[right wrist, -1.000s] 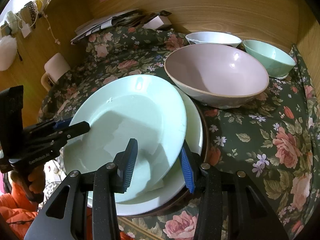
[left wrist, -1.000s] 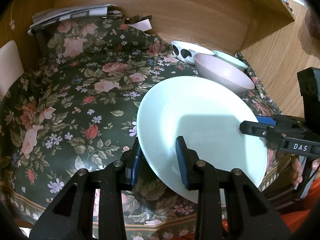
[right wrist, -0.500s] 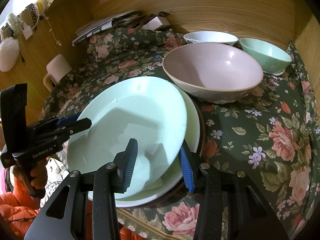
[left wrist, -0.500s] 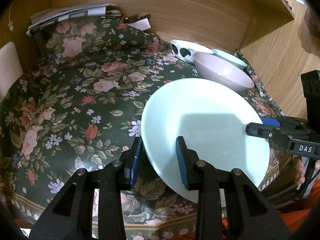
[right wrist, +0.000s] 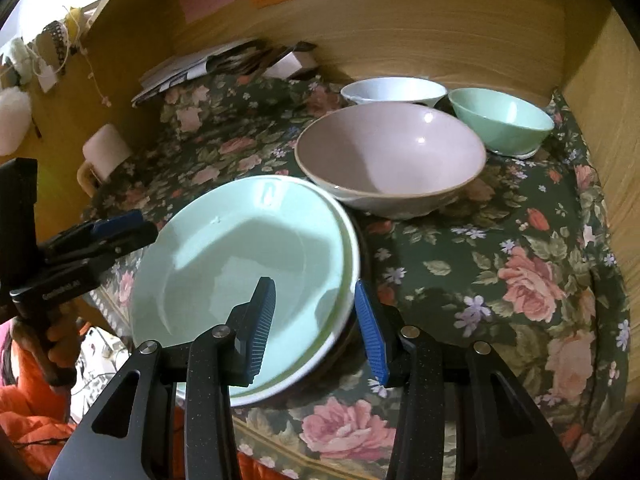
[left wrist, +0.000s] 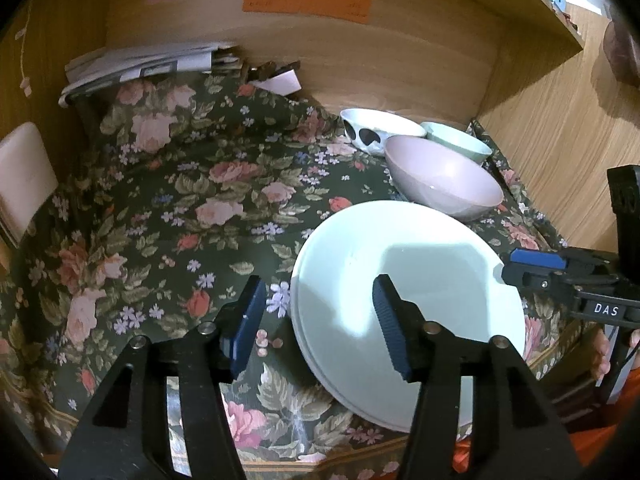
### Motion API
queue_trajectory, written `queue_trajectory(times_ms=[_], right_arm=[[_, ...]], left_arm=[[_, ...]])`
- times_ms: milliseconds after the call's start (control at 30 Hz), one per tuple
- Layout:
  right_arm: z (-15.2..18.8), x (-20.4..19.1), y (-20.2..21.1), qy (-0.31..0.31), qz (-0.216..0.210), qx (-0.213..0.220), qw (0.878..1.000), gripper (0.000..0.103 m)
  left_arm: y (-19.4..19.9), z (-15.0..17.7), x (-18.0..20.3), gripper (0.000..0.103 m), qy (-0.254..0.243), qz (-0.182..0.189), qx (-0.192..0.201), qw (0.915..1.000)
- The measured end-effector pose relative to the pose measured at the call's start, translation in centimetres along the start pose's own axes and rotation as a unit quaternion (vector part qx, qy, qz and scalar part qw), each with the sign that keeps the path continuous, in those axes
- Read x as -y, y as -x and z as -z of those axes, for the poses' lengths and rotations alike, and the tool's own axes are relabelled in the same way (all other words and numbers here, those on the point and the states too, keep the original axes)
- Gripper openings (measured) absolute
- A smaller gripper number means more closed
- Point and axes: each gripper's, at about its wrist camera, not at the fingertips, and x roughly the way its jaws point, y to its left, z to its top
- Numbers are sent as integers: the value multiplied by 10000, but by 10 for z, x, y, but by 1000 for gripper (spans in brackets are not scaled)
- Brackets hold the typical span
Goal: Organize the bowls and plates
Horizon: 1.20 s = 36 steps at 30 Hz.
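The floral tablecloth [left wrist: 168, 216] is covering the whole work surface and is extending ahead of and to both sides of both tongs.

The stack of pale green plates [left wrist: 408, 296] is lying flat on the cloth at its near edge, between the two tongs. The top plate [right wrist: 244, 264] is sitting slightly off-centre on the cream-rimmed plate [right wrist: 352, 240] beneath it.

The pink bowl [right wrist: 392, 160] is standing upright just beyond the plate stack, ahead of the right tongs. The mint bowl [right wrist: 500, 120] is standing behind it and to its right. The white bowl [right wrist: 394, 90], with black spots on its outer wall in the left wrist view, is standing behind the pink bowl, near the wooden back wall [left wrist: 360, 64].

The left tongs [left wrist: 316, 316] are opening. The rim of the plate stack is lying between the jaws, with the right pad over the plate face and the left pad over the cloth; neither pad is pressing on the plate.

The right tongs [right wrist: 316, 320] are standing narrow, straddling the right rim of the plate stack. The left pad is lying over the top plate and the right pad outside the rim; whether the pads are pressing on the rim cannot be told.

A stack of papers [left wrist: 140, 66] is lying far ahead of the left tongs, against the back wall.
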Motion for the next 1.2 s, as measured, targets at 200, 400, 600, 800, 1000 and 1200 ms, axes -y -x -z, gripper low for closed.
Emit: queue_trajectory(times_ms=[200, 400, 600, 800, 1000, 1200], right_arm=[[-11, 12, 4, -136, 158, 201, 9996, 38], [-29, 31, 7, -370, 350, 449, 9977, 38], [-46, 51, 10, -591, 553, 697, 9943, 50], [-63, 66, 0, -695, 679, 749, 9925, 52], [-71, 78, -20, -779, 720, 587, 9926, 52], [-73, 88, -39, -854, 725, 391, 9929, 52]], left_arm=[[-4, -18, 5, 55, -41, 66, -15, 10000], [-14, -50, 9, 57, -99, 102, -39, 9999], [-31, -80, 19, 58, -305, 61, -72, 9995], [-53, -101, 31, 79, -531, 92, -29, 9985], [-84, -118, 42, 79, -637, 185, -316, 9973], [-116, -127, 49, 79, -694, 346, -677, 9947]])
